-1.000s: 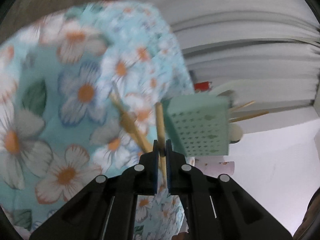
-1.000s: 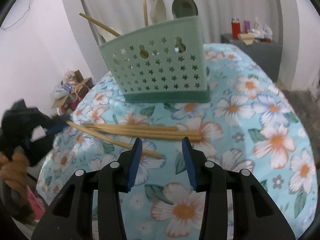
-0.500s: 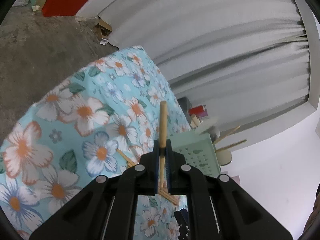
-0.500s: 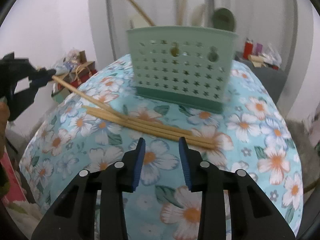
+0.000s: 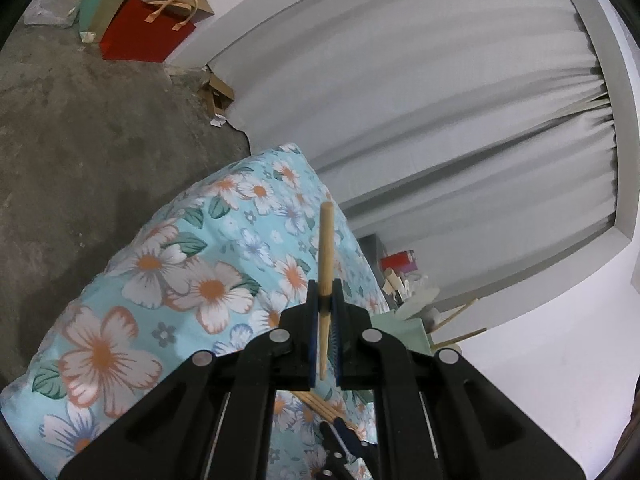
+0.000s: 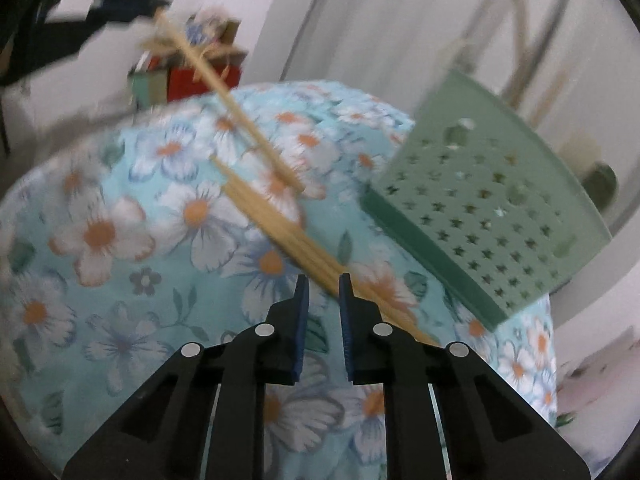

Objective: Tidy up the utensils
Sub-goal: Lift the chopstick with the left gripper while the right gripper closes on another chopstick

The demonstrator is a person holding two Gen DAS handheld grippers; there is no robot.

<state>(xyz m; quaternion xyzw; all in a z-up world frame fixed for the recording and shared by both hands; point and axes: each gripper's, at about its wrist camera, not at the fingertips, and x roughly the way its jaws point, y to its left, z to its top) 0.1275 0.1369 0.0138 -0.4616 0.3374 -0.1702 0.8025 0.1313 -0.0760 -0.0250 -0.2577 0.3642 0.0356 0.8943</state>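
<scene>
left tongs grip one chopstick, right tongs narrowing over the bundle

left tongs [image 5: 325, 292] are clamped on a single wooden chopstick [image 5: 325, 256], lifted off the floral counter [image 5: 132, 280]. right tongs [image 6: 323, 282] have just been closing; a slim gap remains, their tips just above the near end of the loose chopstick bundle [image 6: 276, 220] on the counter, gripping nothing. right of and beyond the bundle stands the green perforated utensil holder [image 6: 492, 216], with utensils in it.
</scene>
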